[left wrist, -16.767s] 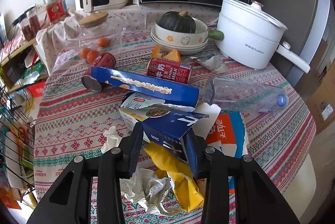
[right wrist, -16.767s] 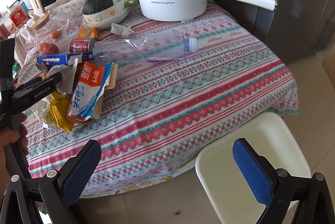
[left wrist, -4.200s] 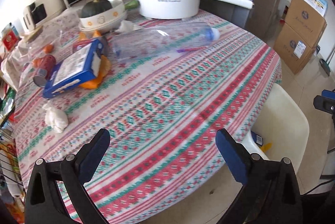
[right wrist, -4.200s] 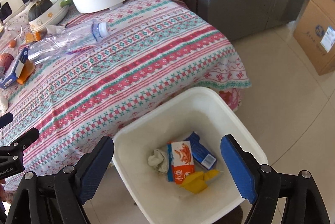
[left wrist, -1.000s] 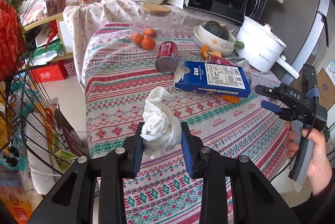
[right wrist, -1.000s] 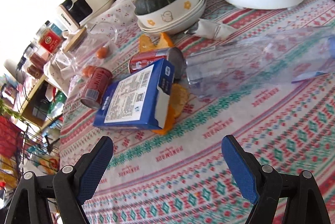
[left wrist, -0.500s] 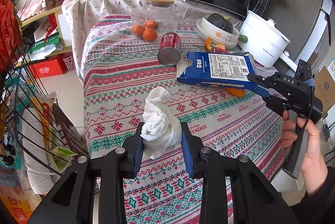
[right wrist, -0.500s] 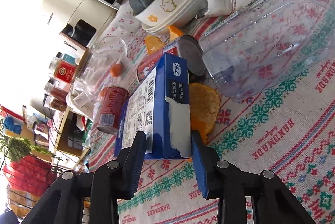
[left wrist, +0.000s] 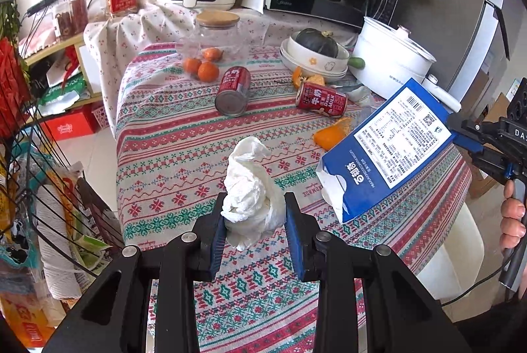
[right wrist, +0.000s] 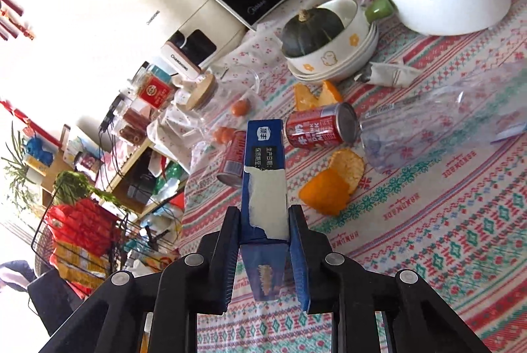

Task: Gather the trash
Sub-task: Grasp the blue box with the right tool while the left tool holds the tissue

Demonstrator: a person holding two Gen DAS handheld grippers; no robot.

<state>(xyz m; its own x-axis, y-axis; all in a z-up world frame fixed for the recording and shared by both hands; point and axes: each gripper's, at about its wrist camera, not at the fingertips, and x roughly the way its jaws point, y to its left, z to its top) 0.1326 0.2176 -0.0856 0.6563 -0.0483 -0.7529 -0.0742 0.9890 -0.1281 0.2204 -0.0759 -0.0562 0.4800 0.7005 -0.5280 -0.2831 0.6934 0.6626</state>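
Got my left tool (left wrist: 253, 232) clamped on the tissue wad (left wrist: 251, 192) and right tool (right wrist: 265, 249) pinching the blue carton (right wrist: 263, 175), both lifted off the tabletop (left wrist: 184, 155), so next I'm guessing both go bin-ward.

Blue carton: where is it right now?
The blue carton is lifted off the table, clamped in the right claw, at the right of the left wrist view, above the orange peel.

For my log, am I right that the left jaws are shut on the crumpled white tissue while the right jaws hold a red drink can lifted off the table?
Not quite: the right gripper holds the blue carton, not a red can. The right wrist view shows it clamped, and both red cans lie on the tablecloth. The left gripper is indeed shut on the tissue.
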